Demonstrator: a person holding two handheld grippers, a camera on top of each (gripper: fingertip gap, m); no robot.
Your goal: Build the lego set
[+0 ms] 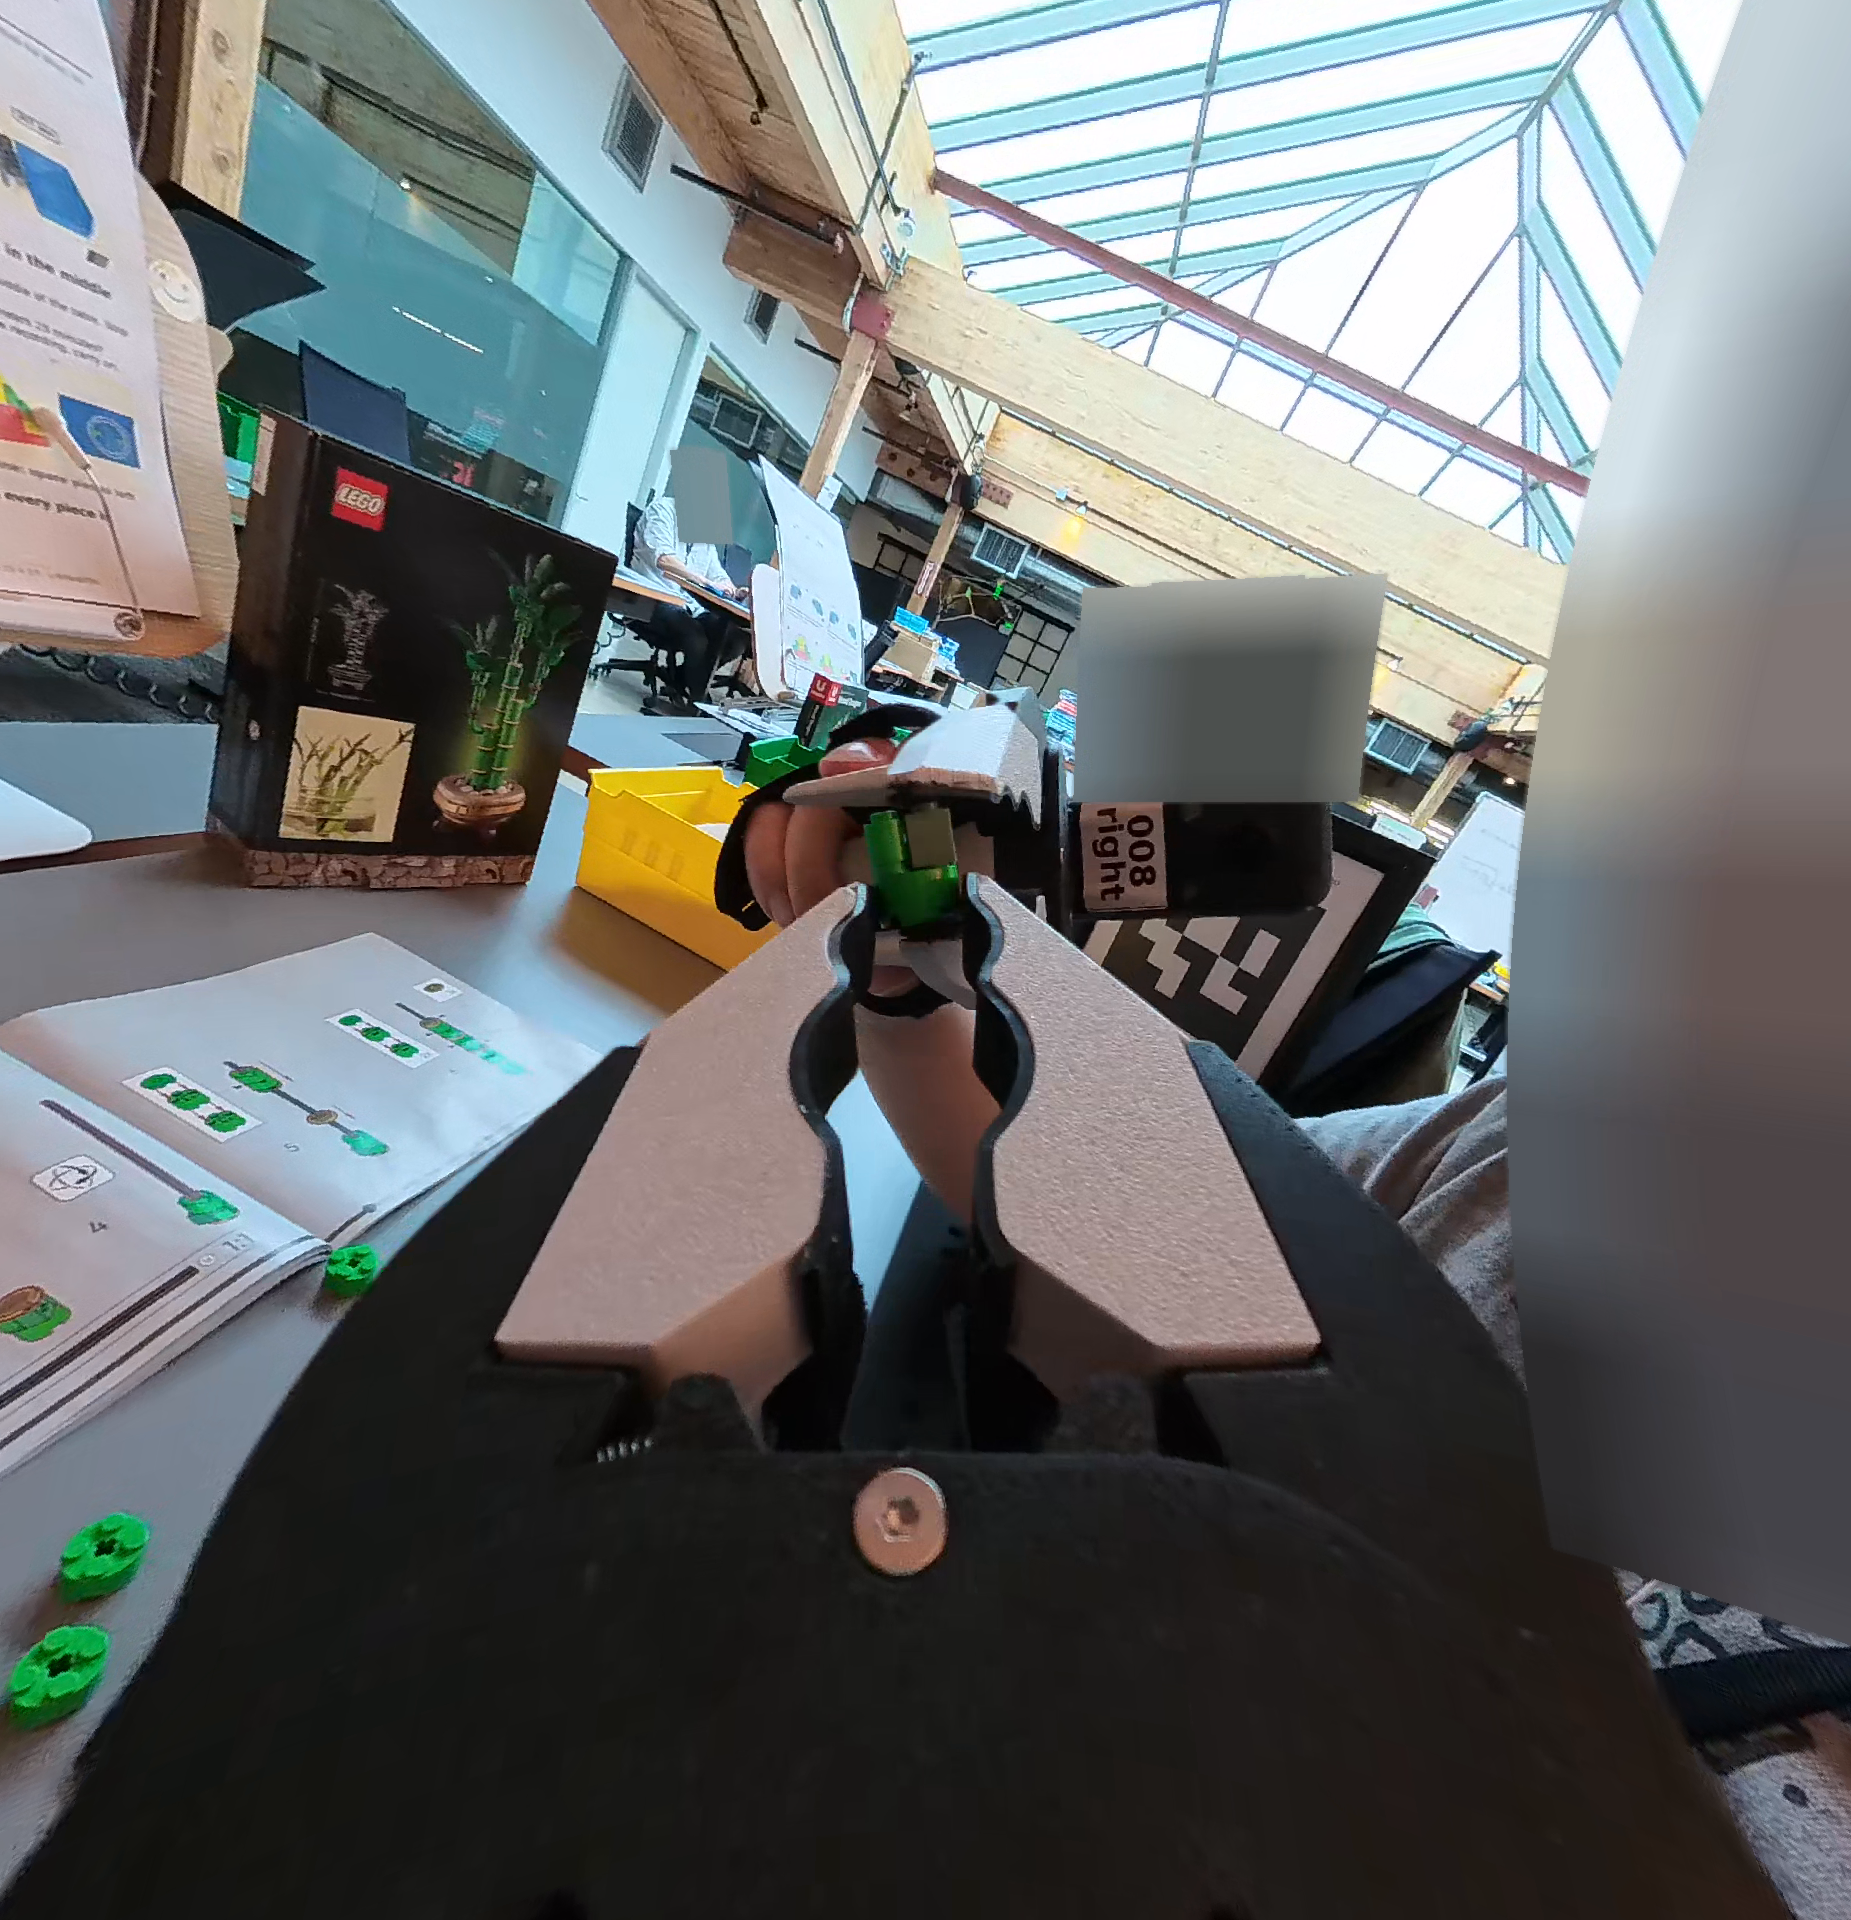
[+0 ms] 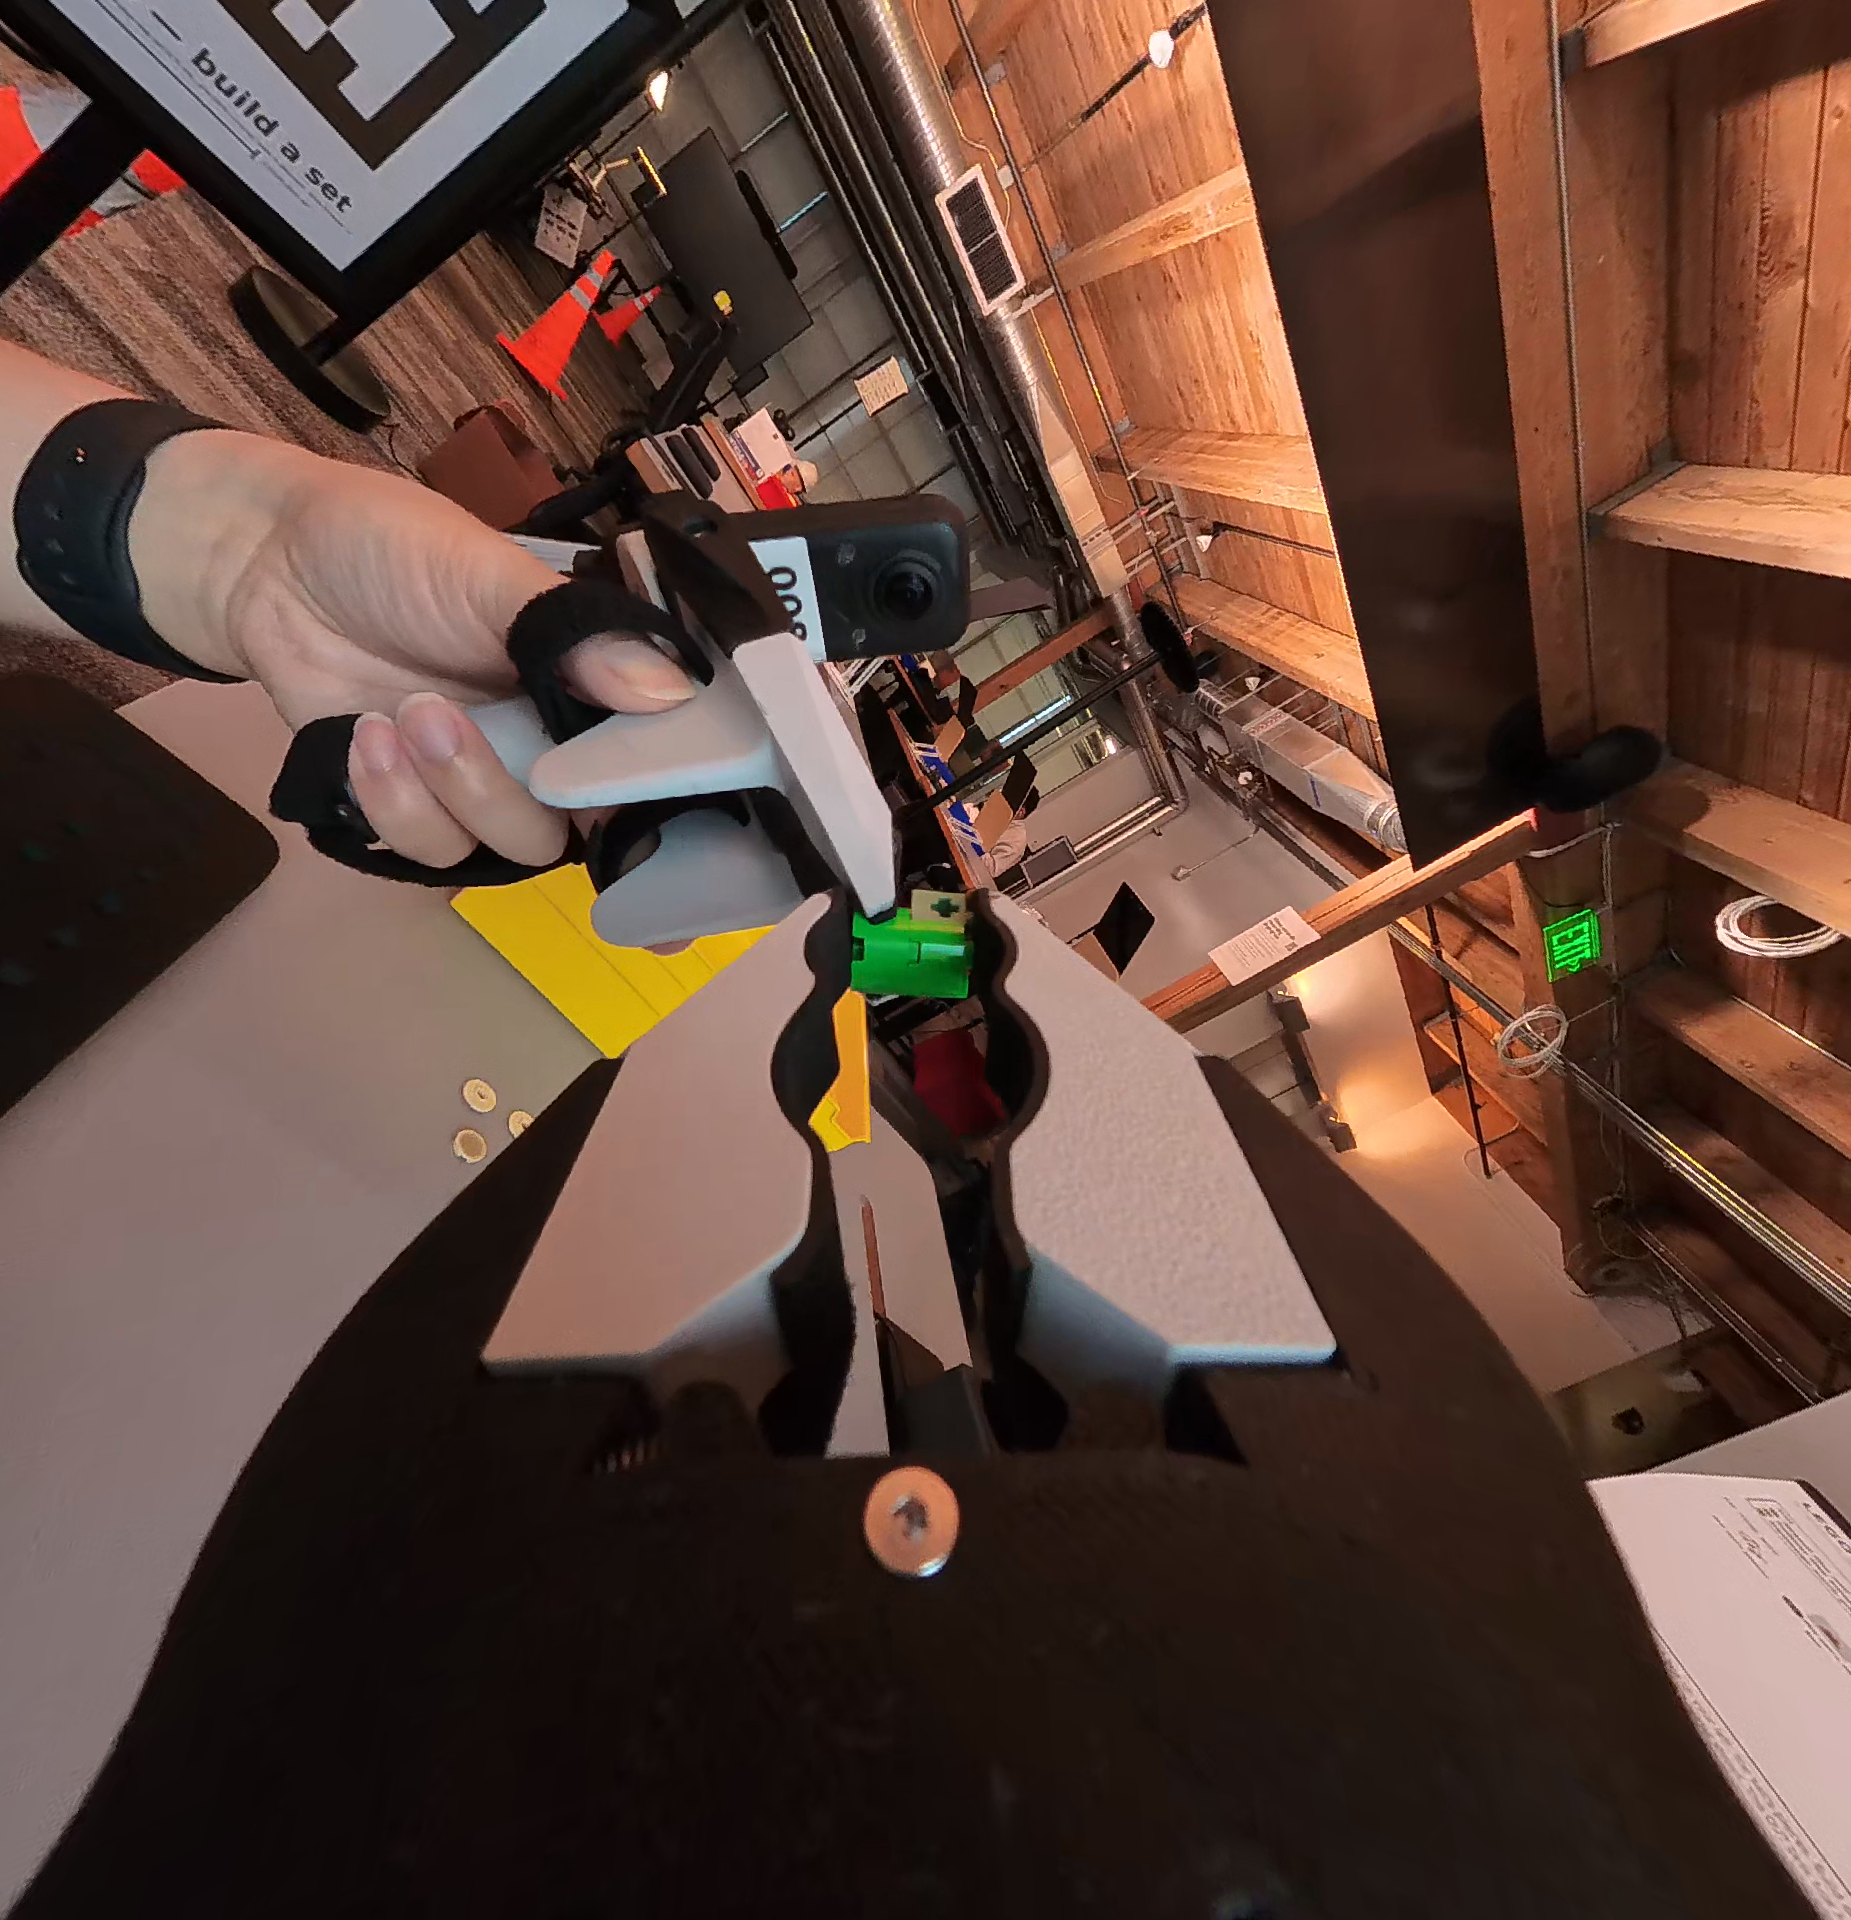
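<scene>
A small green lego assembly (image 1: 905,883) with a tan piece on it is held in the air above the grey table (image 1: 588,966). My left gripper (image 1: 918,900) is shut on its lower green part. My right gripper (image 2: 905,914) is shut on the same green assembly (image 2: 905,956) from the other side. In the left wrist view the right gripper's grey fingers (image 1: 962,764) clamp the assembly from above and below. In the right wrist view one of the left gripper's fingers (image 2: 827,769) touches the assembly's top edge, and its other finger is hidden.
An open instruction booklet (image 1: 225,1091) lies at left with loose green round bricks (image 1: 103,1555) near it. The lego box (image 1: 412,665) and a yellow bin (image 1: 672,831) stand behind. Small tan round pieces (image 2: 471,1143) lie on the table. A framed sign (image 1: 1212,966) stands at right. My two grippers' fingertips are within a few centimetres of each other.
</scene>
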